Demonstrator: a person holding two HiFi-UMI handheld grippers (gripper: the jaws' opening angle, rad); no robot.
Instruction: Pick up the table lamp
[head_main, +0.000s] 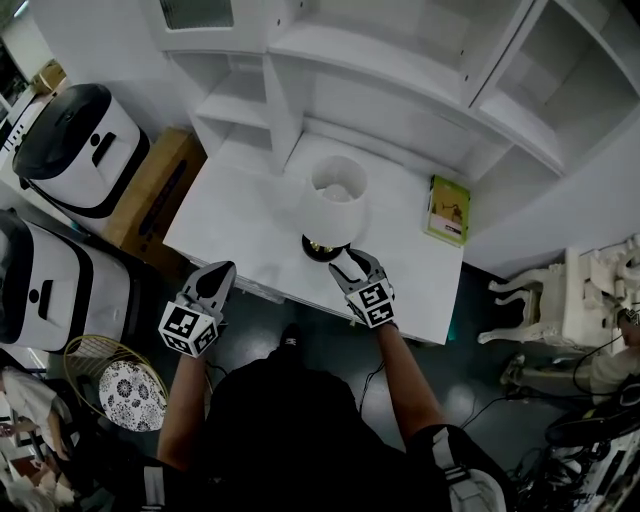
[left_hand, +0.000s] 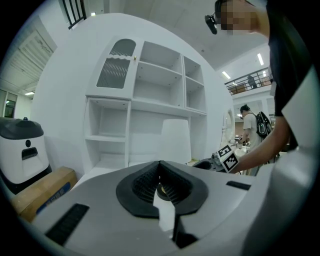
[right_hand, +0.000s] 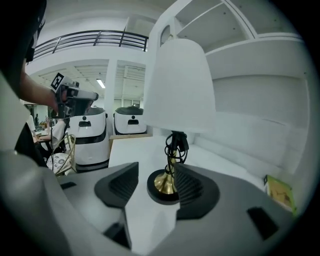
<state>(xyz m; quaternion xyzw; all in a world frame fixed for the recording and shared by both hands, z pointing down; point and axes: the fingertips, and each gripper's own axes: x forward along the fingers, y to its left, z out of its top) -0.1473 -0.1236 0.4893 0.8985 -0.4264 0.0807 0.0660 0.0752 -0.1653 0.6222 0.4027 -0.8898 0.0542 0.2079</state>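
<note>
Tools are held at the near edge of the white bench (head_main: 240, 225): the left tool (head_main: 215, 280) is pinched shut, empty; the right tool (head_main: 352, 262) is spread wide, framing the black-and-brass base (right_hand: 163, 186) of the white-shaded table lamp (head_main: 335, 205), which is stood upright mid-bench. White shelving (head_main: 400, 55) is seen behind.

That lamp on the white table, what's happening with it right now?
A person holds a gripper in each hand. The right gripper has its fingers open at the base of the table lamp, which stands upright on the white table; they are not pressing on it yet. The left gripper hangs by the table's front edge, fingers shut and empty.
</note>
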